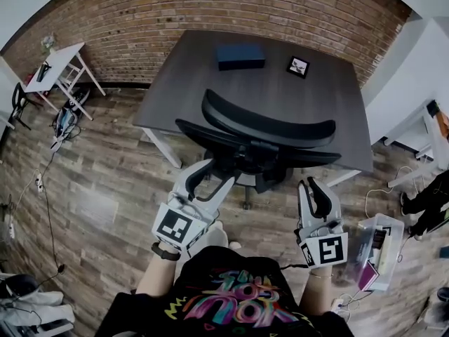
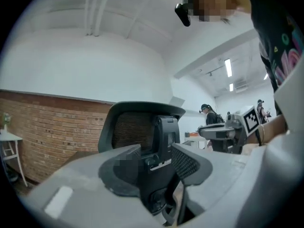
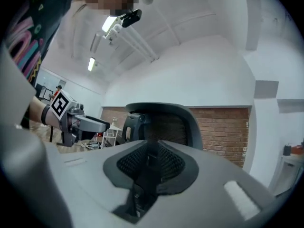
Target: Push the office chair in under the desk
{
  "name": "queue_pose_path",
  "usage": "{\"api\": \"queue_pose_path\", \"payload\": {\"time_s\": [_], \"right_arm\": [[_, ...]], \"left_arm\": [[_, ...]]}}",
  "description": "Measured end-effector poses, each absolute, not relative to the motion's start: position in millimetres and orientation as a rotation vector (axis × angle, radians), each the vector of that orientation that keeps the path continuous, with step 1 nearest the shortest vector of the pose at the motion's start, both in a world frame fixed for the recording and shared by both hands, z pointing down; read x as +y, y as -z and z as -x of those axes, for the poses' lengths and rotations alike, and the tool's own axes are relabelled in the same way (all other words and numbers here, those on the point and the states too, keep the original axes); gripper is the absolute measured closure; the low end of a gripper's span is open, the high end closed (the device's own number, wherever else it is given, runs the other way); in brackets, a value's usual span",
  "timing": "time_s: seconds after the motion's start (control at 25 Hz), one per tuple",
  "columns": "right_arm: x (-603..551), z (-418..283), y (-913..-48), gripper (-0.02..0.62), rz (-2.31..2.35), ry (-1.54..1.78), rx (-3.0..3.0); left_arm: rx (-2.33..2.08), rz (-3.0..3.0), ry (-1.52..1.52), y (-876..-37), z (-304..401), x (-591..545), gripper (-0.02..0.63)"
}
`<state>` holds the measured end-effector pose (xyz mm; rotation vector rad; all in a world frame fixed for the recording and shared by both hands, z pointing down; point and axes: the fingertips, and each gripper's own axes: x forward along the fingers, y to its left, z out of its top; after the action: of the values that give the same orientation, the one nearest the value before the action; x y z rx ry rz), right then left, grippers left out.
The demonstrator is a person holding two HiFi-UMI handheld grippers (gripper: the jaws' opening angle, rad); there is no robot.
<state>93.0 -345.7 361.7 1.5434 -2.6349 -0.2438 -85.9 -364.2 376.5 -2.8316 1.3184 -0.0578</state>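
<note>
The black office chair point(image 1: 266, 126) stands at the near edge of the dark desk point(image 1: 330, 97), its curved backrest facing me. My left gripper point(image 1: 212, 174) hovers just behind the chair's left side, jaws apart, nothing between them. In the left gripper view the chair point(image 2: 133, 127) shows beyond the left gripper point(image 2: 156, 148). My right gripper point(image 1: 313, 187) is to the right of the chair base, apart from it. Its jaws stand close together with a narrow gap and hold nothing. The right gripper view shows the chair point(image 3: 166, 120) past the right gripper point(image 3: 152, 148).
A blue box point(image 1: 240, 55) and a small framed picture point(image 1: 298, 66) lie on the desk. A white side table point(image 1: 59, 65) and floor cables point(image 1: 49, 188) are at the left. A clear plastic box point(image 1: 375, 248) sits at the right, with white furniture point(image 1: 421, 139) behind it.
</note>
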Motion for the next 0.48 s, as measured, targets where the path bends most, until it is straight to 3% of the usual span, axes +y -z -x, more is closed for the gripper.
{"api": "queue_pose_path", "payload": {"time_s": [0.24,0.48], "right_arm": [[-330.0,-83.7,-368.9,0.587,-1.572,0.162,-2.679],[-324.0,-83.2,-370.4,0.592,-1.596,0.133,-2.684]], "left_arm": [[1.391,2.817,-0.008,-375.8,88.7,-350.7,0.5],[1.402,2.782,-0.037,-376.4,92.6,-347.6,0.598]]}}
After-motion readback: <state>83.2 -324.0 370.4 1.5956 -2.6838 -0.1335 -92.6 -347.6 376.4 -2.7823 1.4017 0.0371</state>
